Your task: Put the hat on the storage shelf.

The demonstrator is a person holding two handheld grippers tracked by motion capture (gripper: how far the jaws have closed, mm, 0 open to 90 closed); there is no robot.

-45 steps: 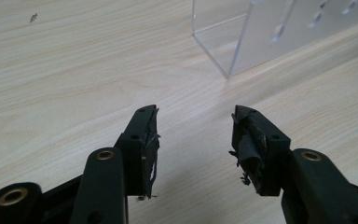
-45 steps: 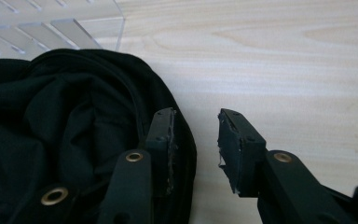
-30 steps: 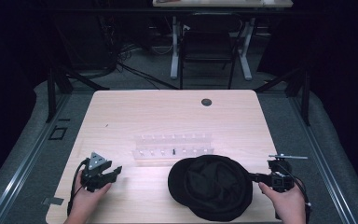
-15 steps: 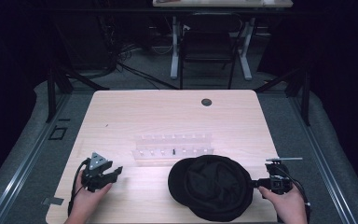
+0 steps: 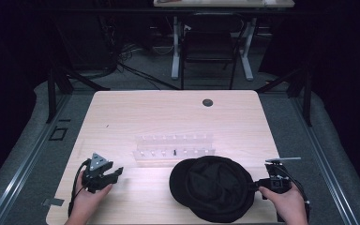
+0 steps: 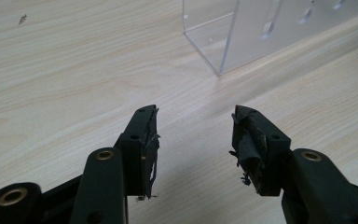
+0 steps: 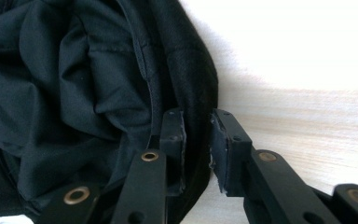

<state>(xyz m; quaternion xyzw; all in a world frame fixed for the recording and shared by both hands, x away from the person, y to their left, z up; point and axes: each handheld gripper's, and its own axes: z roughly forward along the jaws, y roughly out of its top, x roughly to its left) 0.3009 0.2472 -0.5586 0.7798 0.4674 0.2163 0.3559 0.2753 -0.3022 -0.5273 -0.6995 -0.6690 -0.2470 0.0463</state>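
Observation:
A black fabric hat (image 5: 213, 187) lies crumpled on the near right part of the wooden table (image 5: 168, 117). My right gripper (image 5: 256, 184) sits at its right rim. In the right gripper view the jaws have just been closing, and the hat's rim (image 7: 196, 93) fills the gap between them at my right gripper (image 7: 198, 135). One jaw is inside the hat and the other outside. My left gripper (image 5: 117, 172) rests at the near left, open and holding nothing. The left gripper view shows bare wood at my left gripper (image 6: 195, 135).
A clear acrylic rack (image 5: 173, 145) with a row of holes stands mid-table, just beyond the hat; its corner (image 6: 242, 32) is ahead of the left jaws. A dark round grommet (image 5: 207, 102) sits near the far edge. A chair (image 5: 211, 47) stands behind the table.
The right gripper's jaws have narrowed onto the hat's right rim, and the hand has edged slightly nearer. The hat's outline has shifted a little. The left hand has stayed put.

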